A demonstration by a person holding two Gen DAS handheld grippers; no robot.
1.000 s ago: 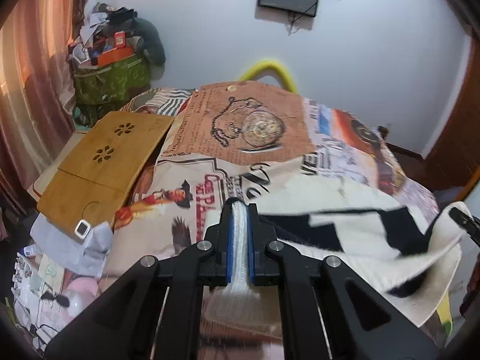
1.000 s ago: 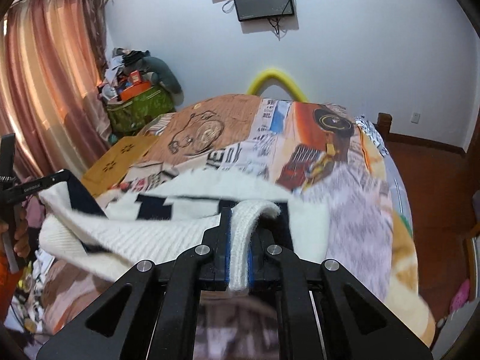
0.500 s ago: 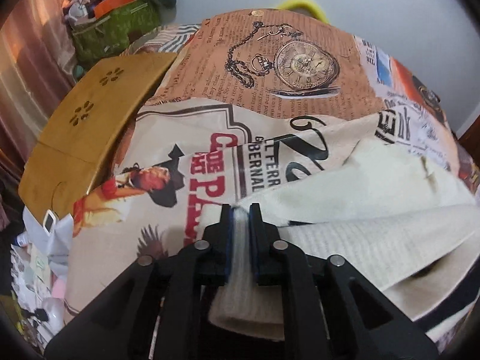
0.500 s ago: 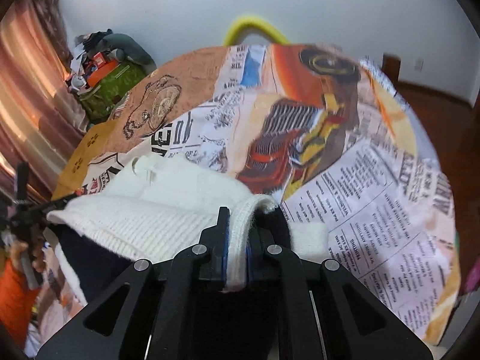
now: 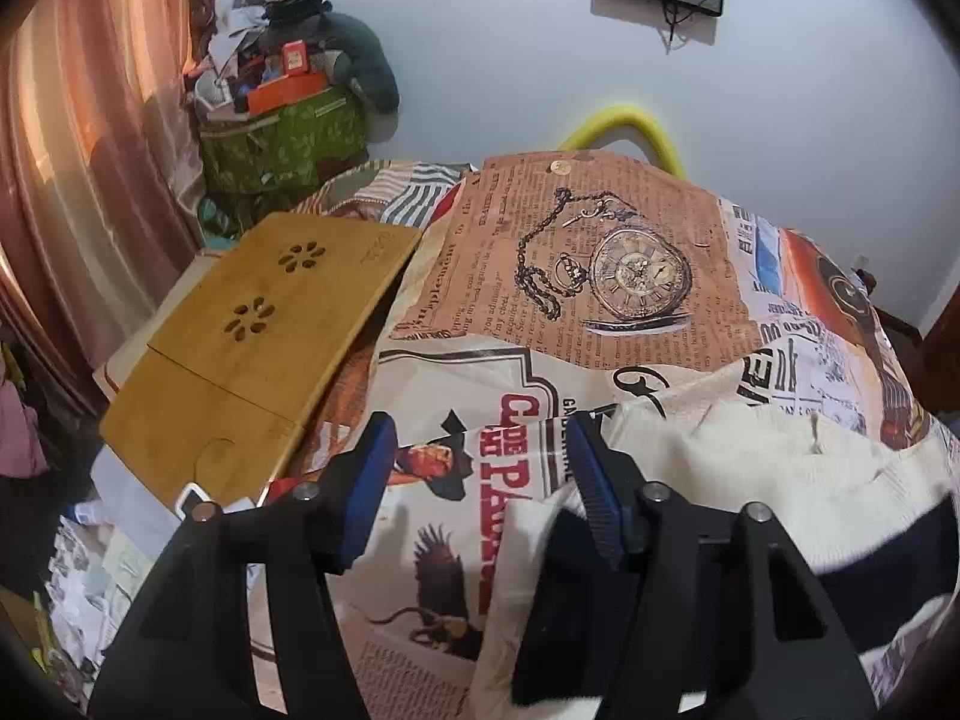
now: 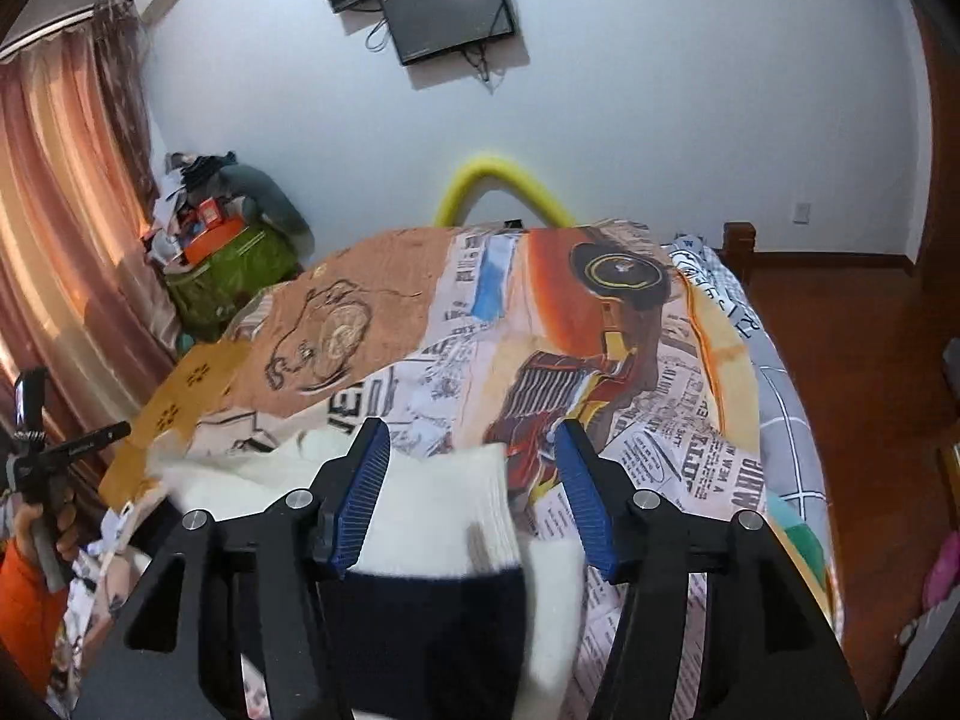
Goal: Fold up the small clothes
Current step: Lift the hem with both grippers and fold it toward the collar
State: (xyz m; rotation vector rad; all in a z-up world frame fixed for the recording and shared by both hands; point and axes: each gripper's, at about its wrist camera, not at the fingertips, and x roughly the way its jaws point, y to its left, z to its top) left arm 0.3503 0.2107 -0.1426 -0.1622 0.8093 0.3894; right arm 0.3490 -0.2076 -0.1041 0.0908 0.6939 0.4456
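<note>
Cream knit: the small sweater with a dark band lay on the printed bedspread, seemingly laid over to make a fold.
Left gripper: fingers had just opened, apart, cloth beside them unpressed.
Right gripper: fingers likewise parted, hem lying loose between.
Around: wooden lap tray at the bed's edge, apart from the sweater; nothing blocked it.

You are in a bedroom with pale walls.
A printed bedspread covers the bed; pink curtains glow (daylight behind), and screens hang above.
</note>
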